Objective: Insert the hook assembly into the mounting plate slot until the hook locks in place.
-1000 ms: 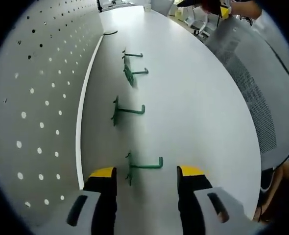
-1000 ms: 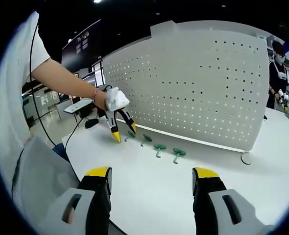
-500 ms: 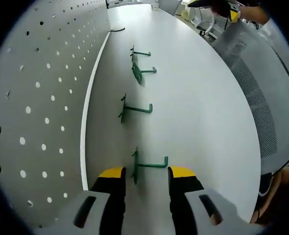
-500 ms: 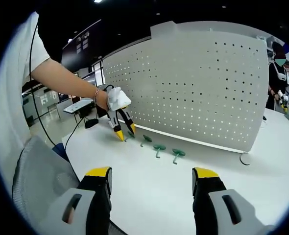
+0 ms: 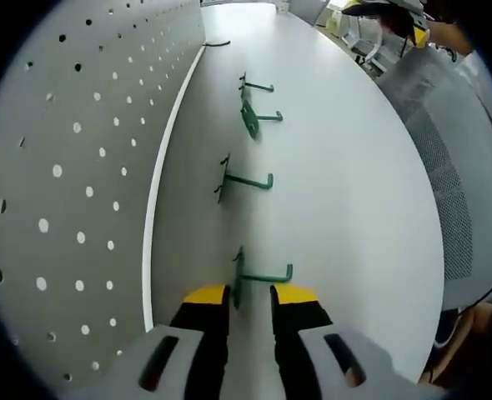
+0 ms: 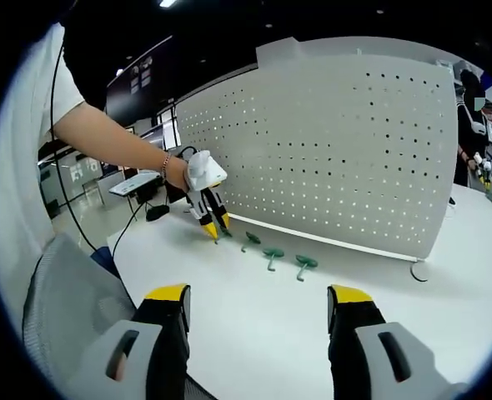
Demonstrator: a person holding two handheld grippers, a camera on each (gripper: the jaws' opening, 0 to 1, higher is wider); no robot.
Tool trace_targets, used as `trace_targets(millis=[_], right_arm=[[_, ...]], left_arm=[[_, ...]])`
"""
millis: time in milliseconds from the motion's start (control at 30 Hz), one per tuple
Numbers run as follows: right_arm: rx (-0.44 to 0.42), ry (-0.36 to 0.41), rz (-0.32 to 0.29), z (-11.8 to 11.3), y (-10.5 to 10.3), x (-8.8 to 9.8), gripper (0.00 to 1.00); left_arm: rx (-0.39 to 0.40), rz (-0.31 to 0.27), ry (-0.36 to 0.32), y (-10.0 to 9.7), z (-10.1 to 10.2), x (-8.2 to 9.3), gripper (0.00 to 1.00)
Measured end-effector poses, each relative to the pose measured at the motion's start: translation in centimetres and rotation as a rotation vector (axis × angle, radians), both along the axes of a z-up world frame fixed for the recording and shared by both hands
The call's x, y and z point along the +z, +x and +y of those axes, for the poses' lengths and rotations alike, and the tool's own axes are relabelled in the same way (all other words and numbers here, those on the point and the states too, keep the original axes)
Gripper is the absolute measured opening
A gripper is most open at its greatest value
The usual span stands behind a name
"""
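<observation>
Four green hooks are laid in a row on the white table [image 5: 354, 192], alongside the foot of the pegboard [image 5: 79, 167]. Nearest hook [image 5: 258, 277] sits right at the L gripper [image 5: 250, 294] tips: base plate between the yellow pads, shank pointing out to the view's right, so long axis runs across the jaw line, not along it. L jaws are drawn in close on either side of the base; contact w/ the hook can't be confirmed from the left gripper view, so pinch vs. near-pinch can't be told. Next hook [image 5: 244, 180] lies further up the row, then a third hook [image 5: 258, 119] and the far hook [image 5: 255, 85], well apart from the jaws. In the right gripper view the L gripper [image 6: 212, 230] is seen down at the left end of the hook row [image 6: 271, 254], tips at table level, w/ the pegboard [image 6: 338, 150] standing upright just behind. R gripper [image 6: 258, 300] is held back, jaws spread wide, nothing between them, well away from the row. L is clearly the nearer one. No containers in view; the hooks lie loose on the table. Judged step: grasp of the first hook by its base, insertion into a board slot not yet begun.
</observation>
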State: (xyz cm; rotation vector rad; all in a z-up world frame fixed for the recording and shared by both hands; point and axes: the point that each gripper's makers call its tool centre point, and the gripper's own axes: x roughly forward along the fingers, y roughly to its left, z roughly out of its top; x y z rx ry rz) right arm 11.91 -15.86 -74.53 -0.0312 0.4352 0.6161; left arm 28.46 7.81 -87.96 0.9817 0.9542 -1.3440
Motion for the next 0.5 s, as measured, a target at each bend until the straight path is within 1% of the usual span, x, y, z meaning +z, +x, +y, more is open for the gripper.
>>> trace_targets(millis=[100, 167, 267, 500], right_arm=[[-0.002, 0.000, -0.002, -0.10, 0.04, 0.08, 0.64], [-0.003, 0.001, -0.002, -0.13, 0.02, 0.08, 0.64], [-0.002, 0.001, 0.000, -0.13, -0.03, -0.01, 0.64], [-0.004, 0.004, 0.001, -0.18, -0.03, -0.11, 0.64]], left_arm=[[-0.012, -0.020, 0.007, -0.06, 0.06, -0.02, 0.15], [0.008, -0.017, 0.004, 0.01, 0.06, -0.02, 0.13], [0.012, -0.025, 0.006, 0.03, 0.12, -0.04, 0.11], [0.028, -0.027, 0.000, 0.00, 0.17, -0.07, 0.09]])
